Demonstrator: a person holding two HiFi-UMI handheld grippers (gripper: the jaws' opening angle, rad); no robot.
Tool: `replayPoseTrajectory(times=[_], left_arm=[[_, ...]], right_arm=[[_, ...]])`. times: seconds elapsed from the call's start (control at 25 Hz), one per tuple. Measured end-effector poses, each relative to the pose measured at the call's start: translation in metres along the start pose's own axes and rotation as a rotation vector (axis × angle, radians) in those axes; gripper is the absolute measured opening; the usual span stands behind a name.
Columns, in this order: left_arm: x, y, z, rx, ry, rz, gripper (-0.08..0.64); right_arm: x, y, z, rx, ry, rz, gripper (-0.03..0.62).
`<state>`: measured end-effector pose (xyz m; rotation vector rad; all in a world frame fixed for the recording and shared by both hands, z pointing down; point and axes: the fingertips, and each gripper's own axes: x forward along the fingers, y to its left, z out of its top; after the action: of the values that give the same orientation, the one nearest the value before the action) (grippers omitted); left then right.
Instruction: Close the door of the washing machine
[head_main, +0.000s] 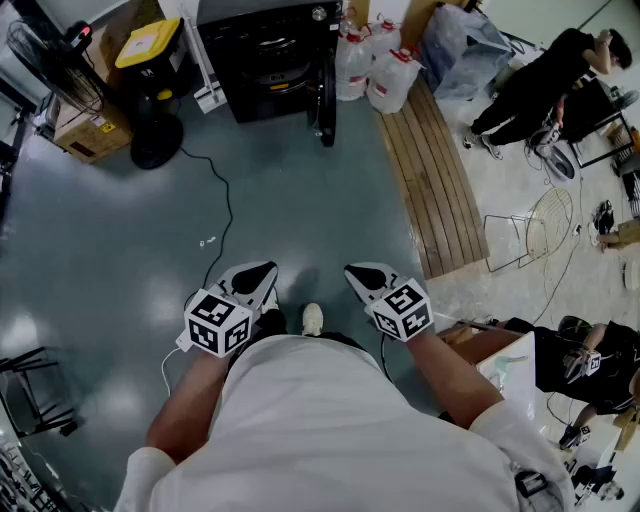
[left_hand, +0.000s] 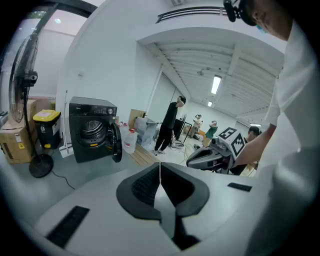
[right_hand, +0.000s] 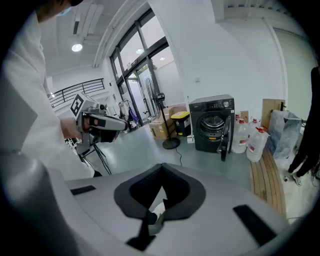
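Observation:
The black washing machine stands at the far side of the grey floor, several steps away. Its round door hangs open, swung out to the right of the drum. In the head view my left gripper and right gripper are held side by side in front of the person's body, both aimed toward the machine. Both are shut with nothing between the jaws. The left gripper view shows the machine and its open door beyond the closed pads. The right gripper view shows the machine with its door ajar.
A standing fan with a trailing black cable is left of the machine, near a cardboard box and a yellow-lidded bin. Water jugs and a wooden pallet lie to the right. People are at the far right.

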<state>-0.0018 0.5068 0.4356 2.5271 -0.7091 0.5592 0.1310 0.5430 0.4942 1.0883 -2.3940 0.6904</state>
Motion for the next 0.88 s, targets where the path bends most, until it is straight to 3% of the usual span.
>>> replayPoseTrajectory(times=[0.36,0.56,0.64,0.88], left_arm=[[0.012,0.019,0.008,0.000,-0.016,-0.005,0.021],[0.016,0.057,0.027,0.007,-0.011,-0.024,0.021],[0.017,0.076,0.040,0.023,-0.010,-0.032,0.021],[0.015,0.137,0.068,0.058,0.001,-0.063,0.023]], right_arm=[[0.014,-0.020,0.004,0.024,0.001,-0.022,0.006],[0.038,-0.035,0.038,0.049,-0.013,-0.037,0.011],[0.054,-0.040,0.053,0.054,-0.008,-0.038,0.077],[0.102,-0.062,0.107,0.116,-0.031,-0.080,0.063]])
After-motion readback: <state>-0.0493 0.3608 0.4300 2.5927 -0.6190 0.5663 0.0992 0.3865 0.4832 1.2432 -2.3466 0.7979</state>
